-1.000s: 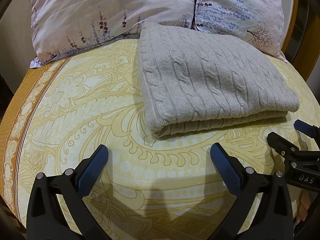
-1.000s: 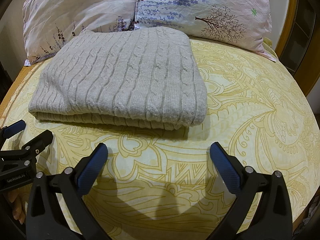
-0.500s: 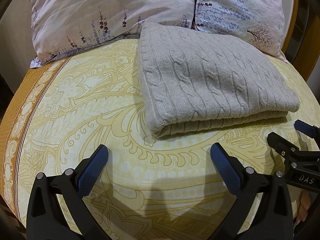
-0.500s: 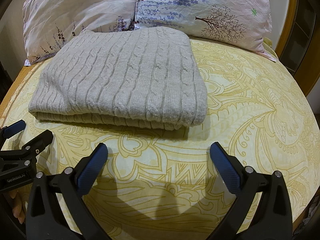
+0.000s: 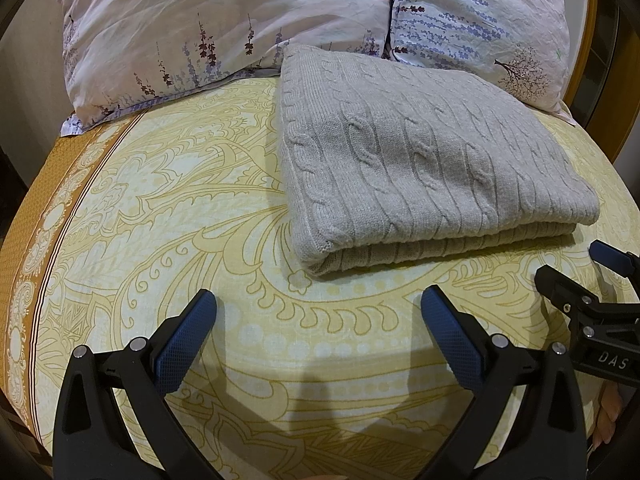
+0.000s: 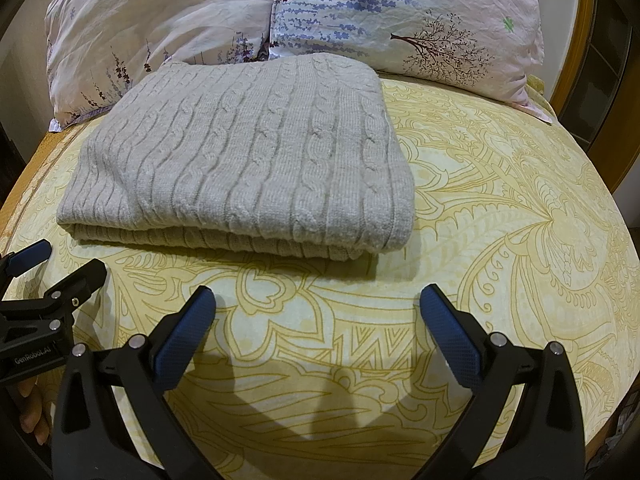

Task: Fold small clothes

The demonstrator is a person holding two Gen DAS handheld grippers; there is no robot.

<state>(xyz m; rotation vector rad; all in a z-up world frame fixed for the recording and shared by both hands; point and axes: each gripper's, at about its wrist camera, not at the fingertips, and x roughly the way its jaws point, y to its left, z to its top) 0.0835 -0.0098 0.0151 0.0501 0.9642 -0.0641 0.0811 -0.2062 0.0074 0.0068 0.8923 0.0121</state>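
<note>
A grey cable-knit sweater point(image 5: 424, 160) point(image 6: 248, 164) lies folded into a neat rectangle on the yellow patterned bedsheet point(image 5: 168, 216) point(image 6: 520, 208), its far edge touching the pillows. My left gripper point(image 5: 318, 312) stands open over the bare sheet, short of the sweater's near left corner, holding nothing. My right gripper point(image 6: 316, 308) is open as well, in front of the sweater's near right corner, with nothing between its fingers. Each gripper also shows at the edge of the other's view: the right gripper point(image 5: 576, 276) and the left gripper point(image 6: 60, 264).
Two floral pillows point(image 5: 224, 24) point(image 6: 404, 12) lie across the head of the bed behind the sweater. An orange band point(image 5: 36, 216) marks the sheet's left edge. A wooden bed frame point(image 6: 576, 40) rises at the right. Bare sheet lies left and right of the sweater.
</note>
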